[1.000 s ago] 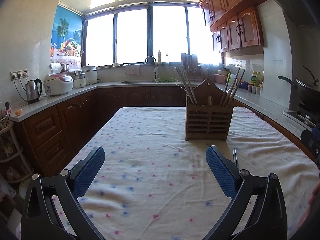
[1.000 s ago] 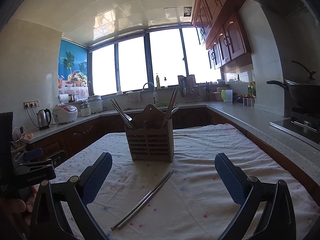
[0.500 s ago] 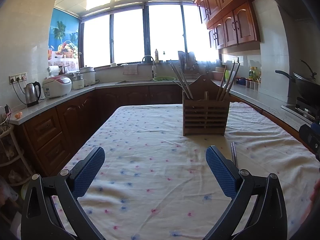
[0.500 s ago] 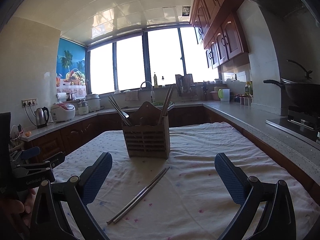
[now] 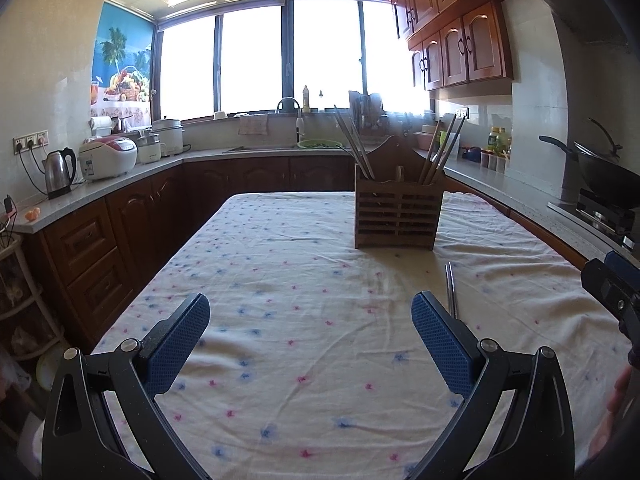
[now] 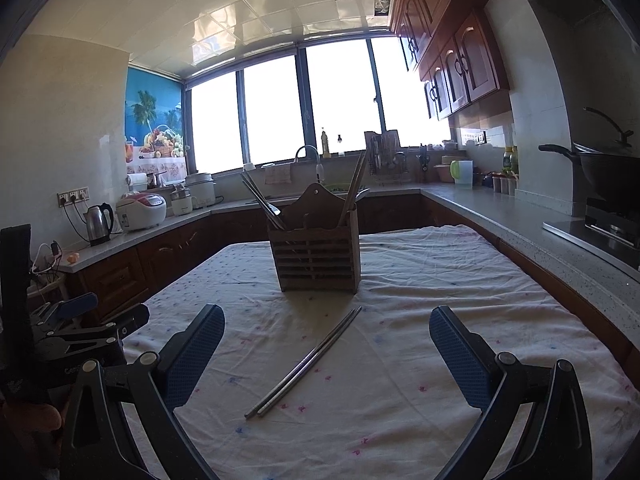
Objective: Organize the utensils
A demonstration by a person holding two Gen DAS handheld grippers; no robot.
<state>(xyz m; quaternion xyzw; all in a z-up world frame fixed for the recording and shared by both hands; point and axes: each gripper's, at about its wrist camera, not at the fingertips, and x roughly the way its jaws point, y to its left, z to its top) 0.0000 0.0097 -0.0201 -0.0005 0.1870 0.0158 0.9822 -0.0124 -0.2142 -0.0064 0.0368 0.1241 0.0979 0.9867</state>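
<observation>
A slatted wooden utensil holder (image 6: 316, 256) stands upright on the table, with several chopsticks leaning out of its left and right compartments. A pair of metal chopsticks (image 6: 306, 362) lies flat on the cloth in front of it, between the blue pads of my right gripper (image 6: 326, 354), which is open and empty above the table. In the left wrist view the same holder (image 5: 398, 216) is ahead to the right, and the metal chopsticks (image 5: 451, 286) run partly behind the right finger. My left gripper (image 5: 310, 340) is open, holding nothing.
A floral tablecloth (image 5: 288, 280) covers the table. Kitchen counters wrap around it: a kettle (image 5: 59, 170) and rice cooker (image 5: 107, 157) to the left, a sink (image 5: 288, 106) at the back, a wok on a stove (image 5: 600, 172) to the right. The left gripper (image 6: 68, 336) shows at the right view's left edge.
Both views have tilted down slightly and drawn a little closer to the table; the holder sits lower in the frames. Both grippers stay open, and the chopsticks have not moved.
</observation>
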